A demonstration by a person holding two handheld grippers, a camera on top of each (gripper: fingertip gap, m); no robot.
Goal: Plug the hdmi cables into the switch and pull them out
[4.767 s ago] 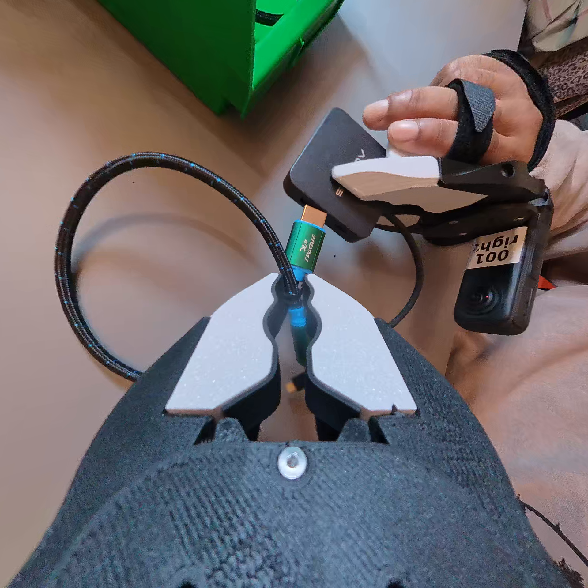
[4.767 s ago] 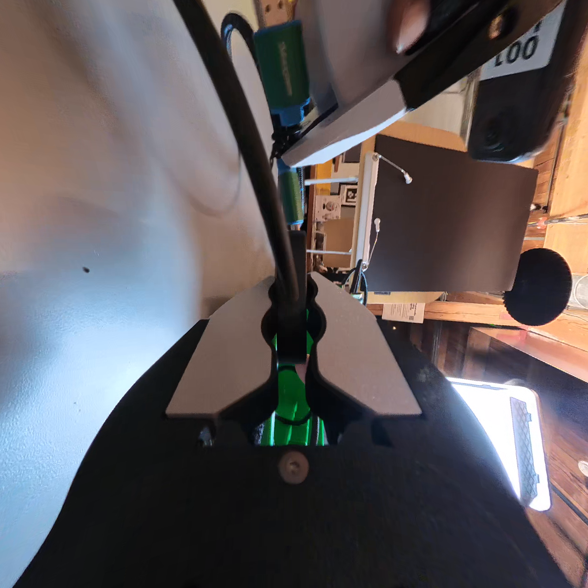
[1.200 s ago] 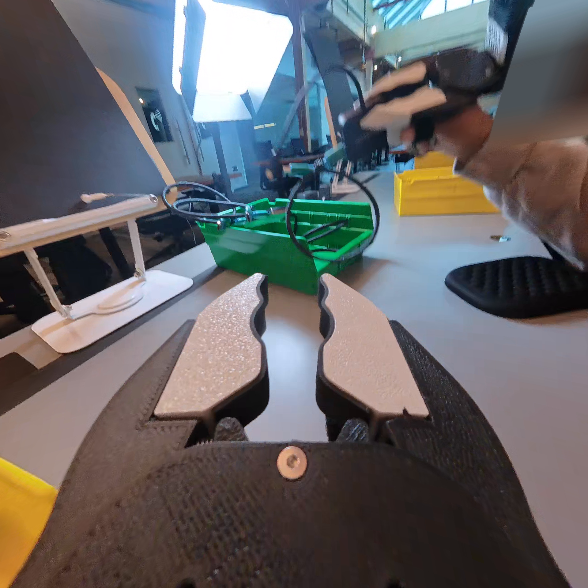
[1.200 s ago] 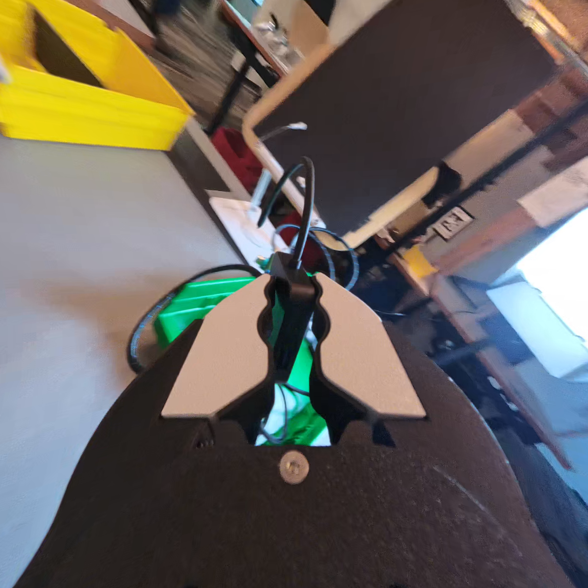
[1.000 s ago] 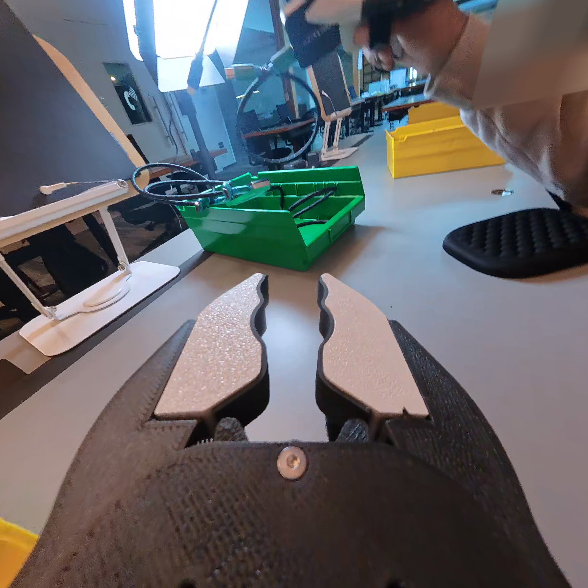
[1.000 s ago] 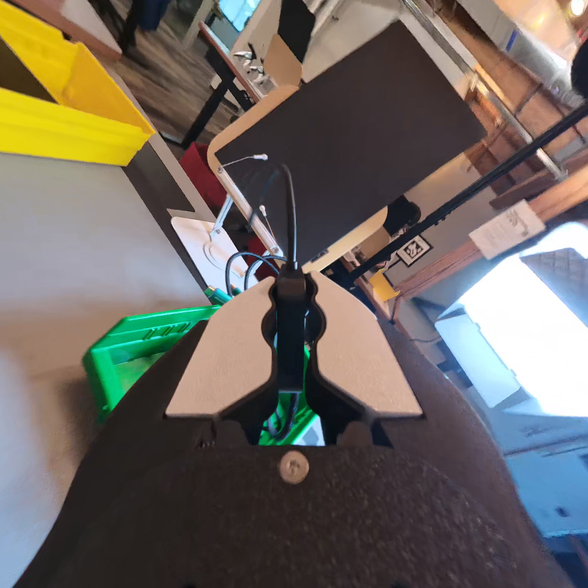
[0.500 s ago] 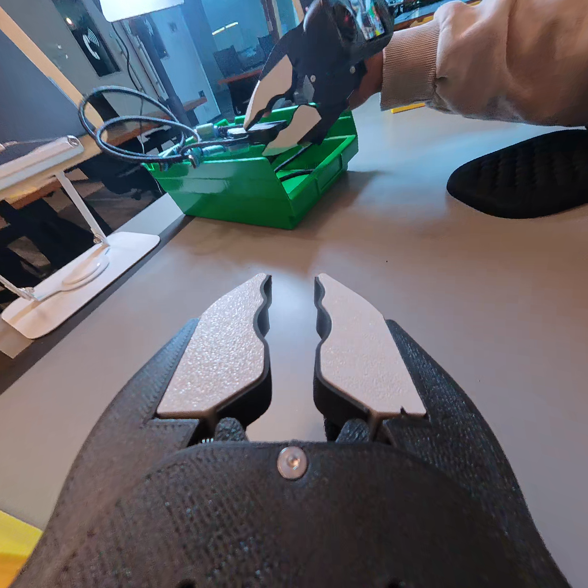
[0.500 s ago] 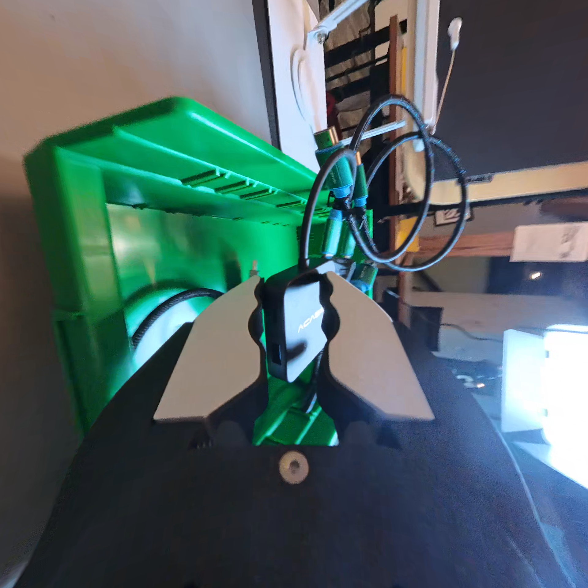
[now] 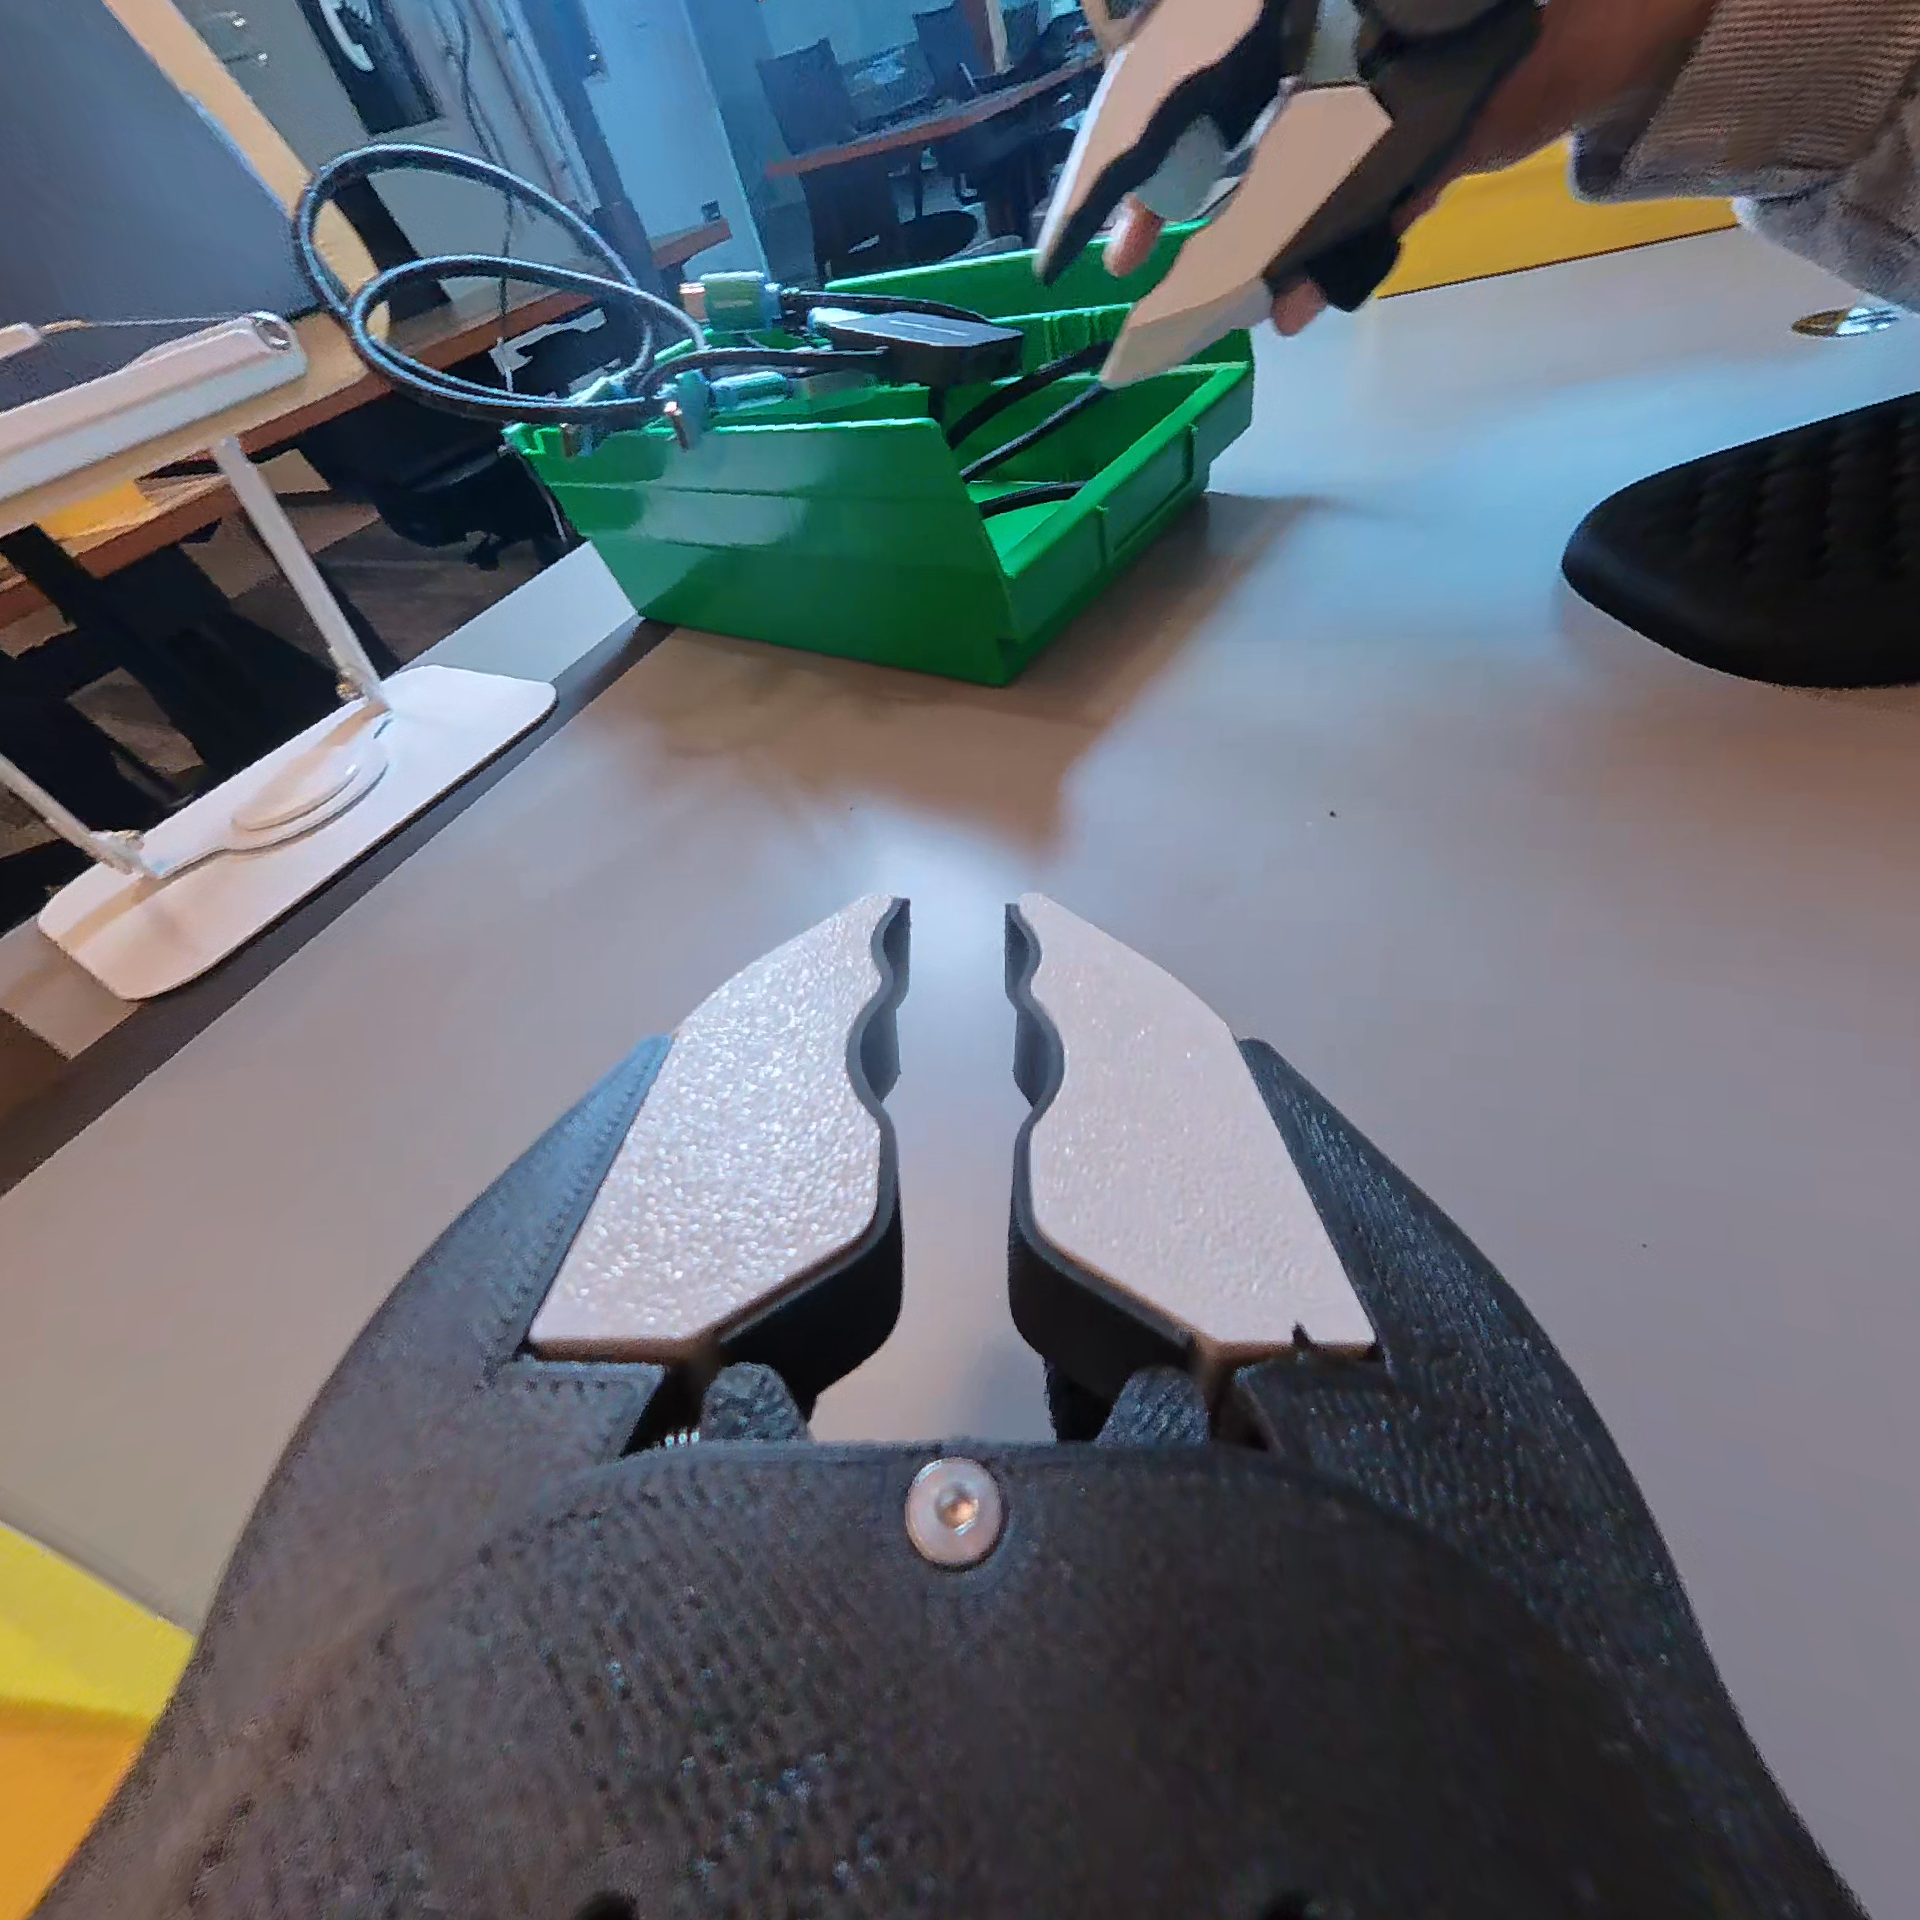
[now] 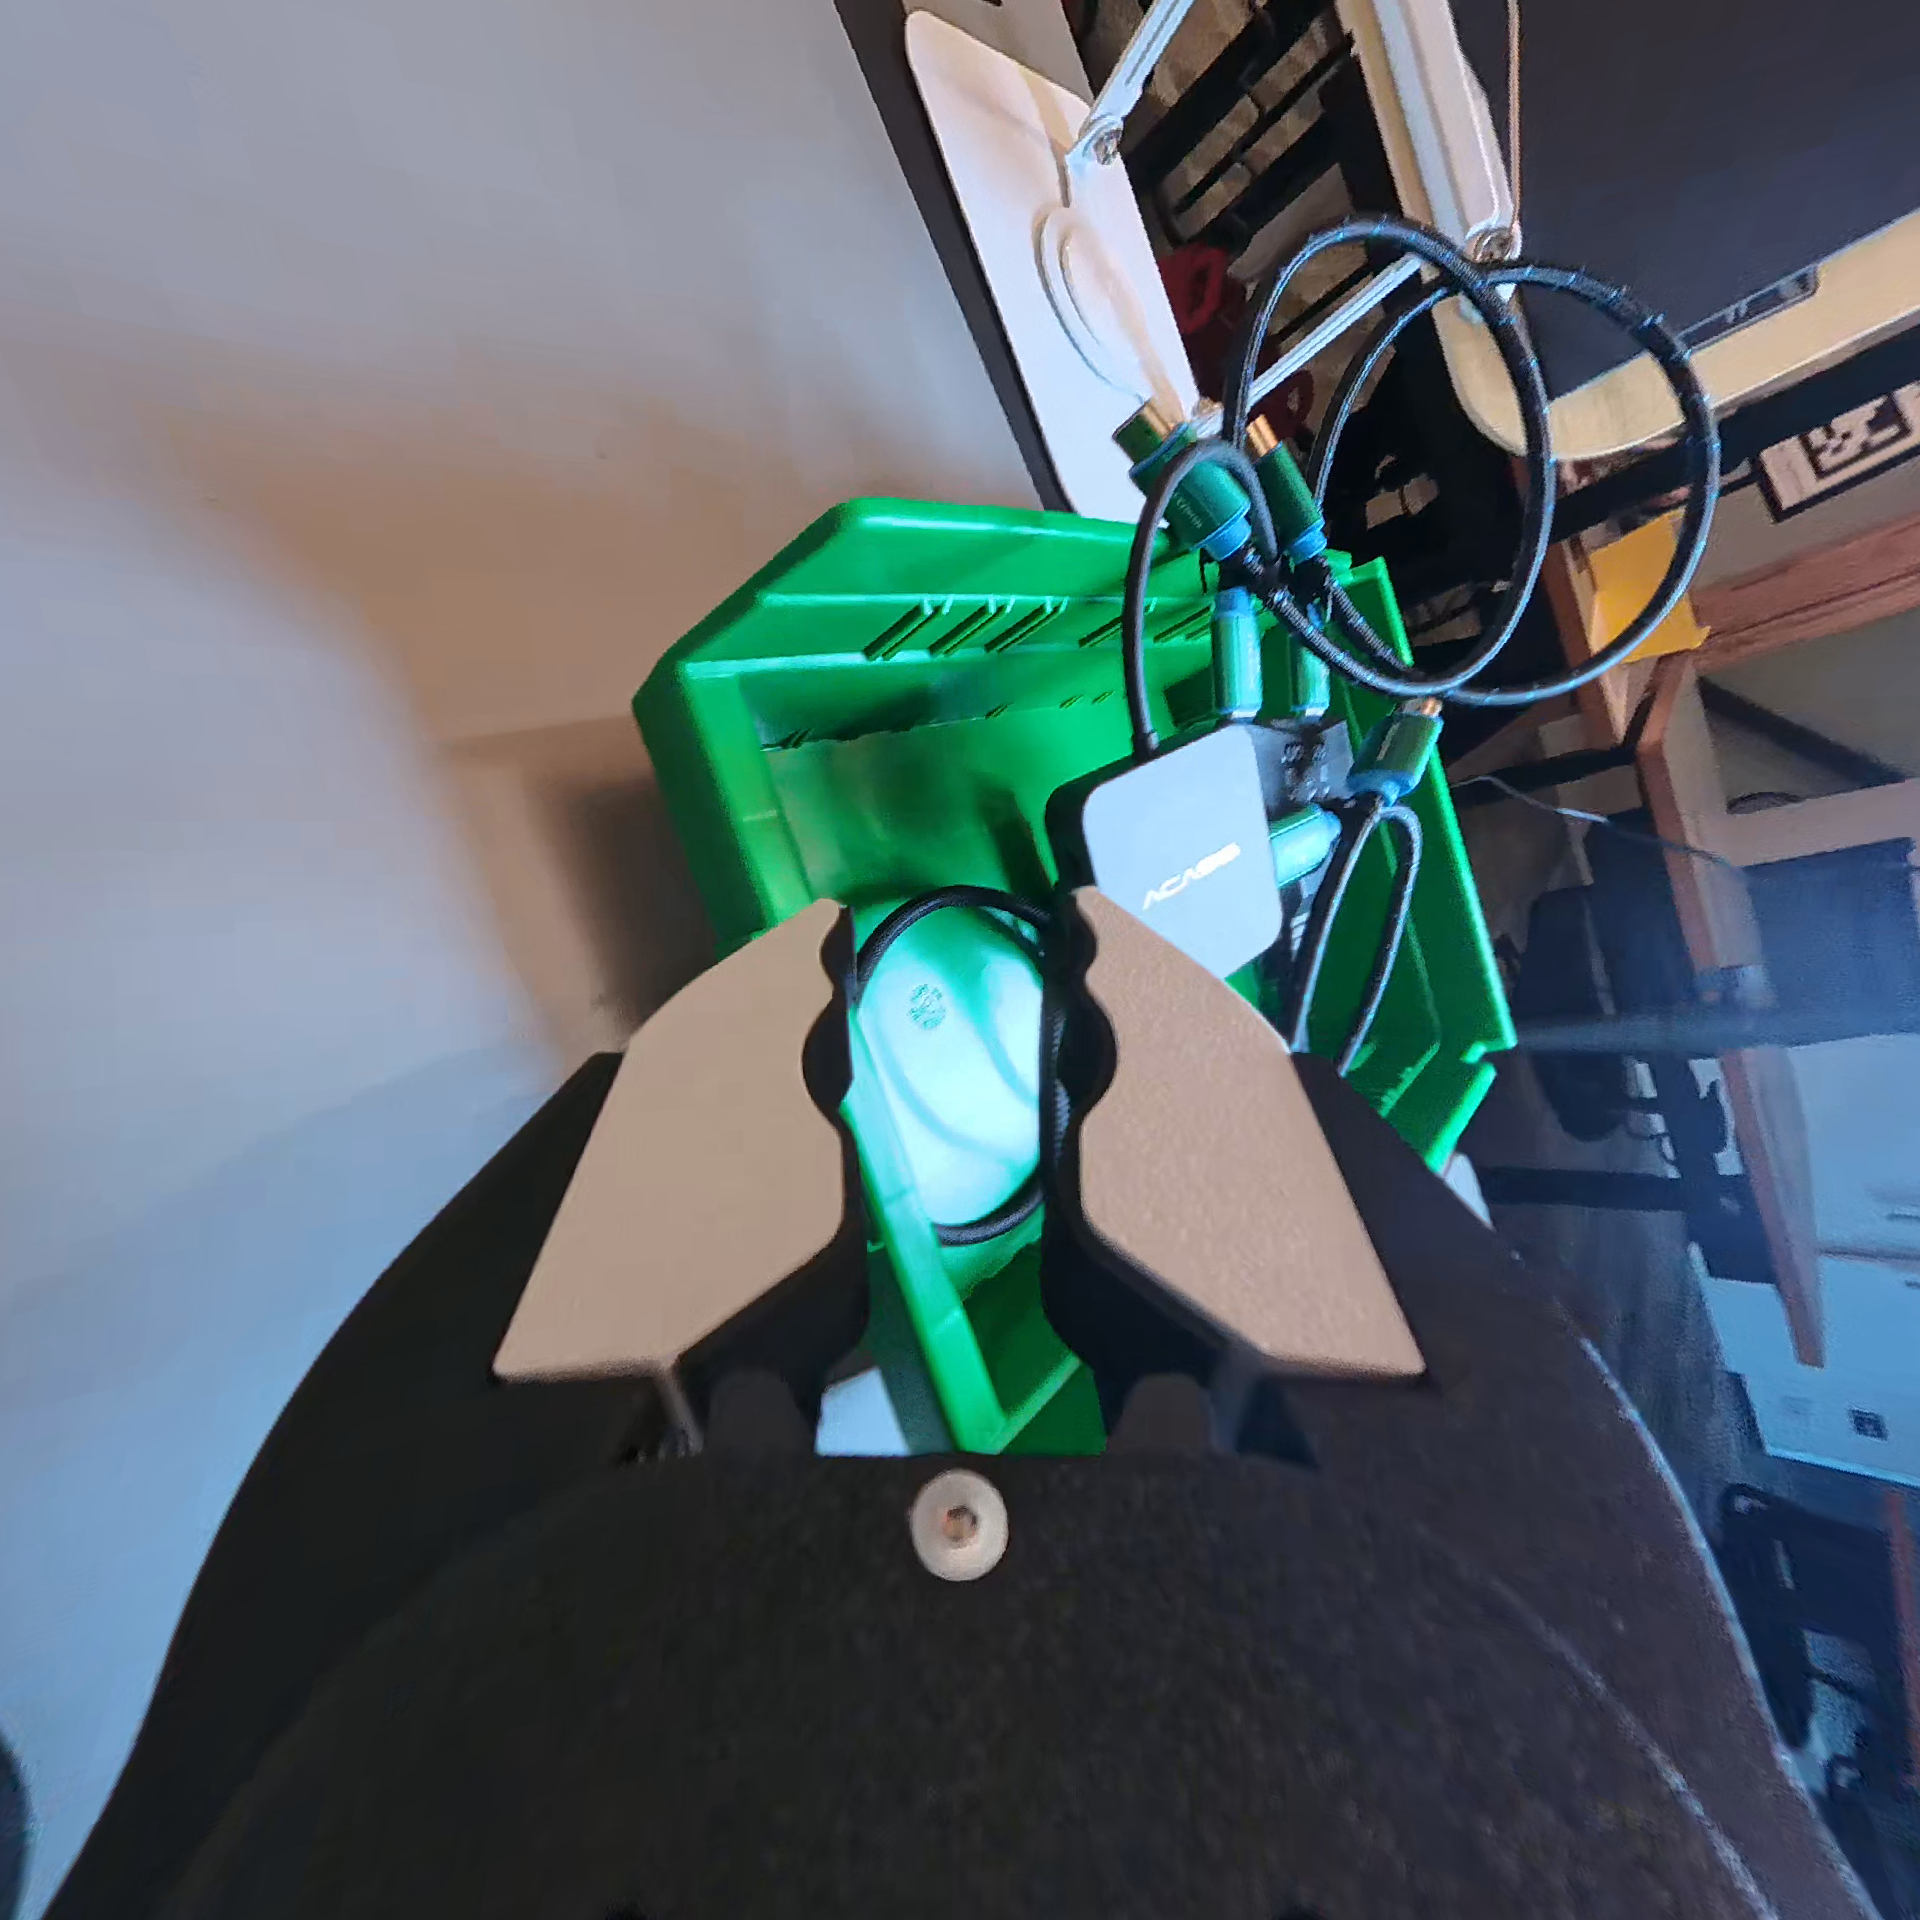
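The dark switch (image 10: 1184, 852) lies on top of the green bin (image 10: 935, 665), with several green-ended HDMI cables (image 10: 1507, 468) plugged in and looping over the bin's far edge. My right gripper (image 10: 961, 914) is open and empty, just short of the switch, above the bin. In the left wrist view the switch (image 9: 914, 338) rests on the green bin (image 9: 862, 540), the cable loops (image 9: 447, 301) stick out left, and the right gripper (image 9: 1153, 260) hovers open above it. My left gripper (image 9: 956, 914) is slightly open and empty, low over the table, well short of the bin.
A white stand base (image 9: 291, 800) sits at the table's left edge. A black textured pad (image 9: 1766, 561) lies at the right. A yellow bin (image 9: 52, 1662) is at the near left, another (image 9: 1507, 208) behind. A black cable (image 10: 997, 914) coils inside the green bin. Spacing between my two grippers at the tips: around 25 cm.
My right gripper carried the switch with its cables down to the green bin, opened and let it go, then drew back a little. My left gripper has barely moved.
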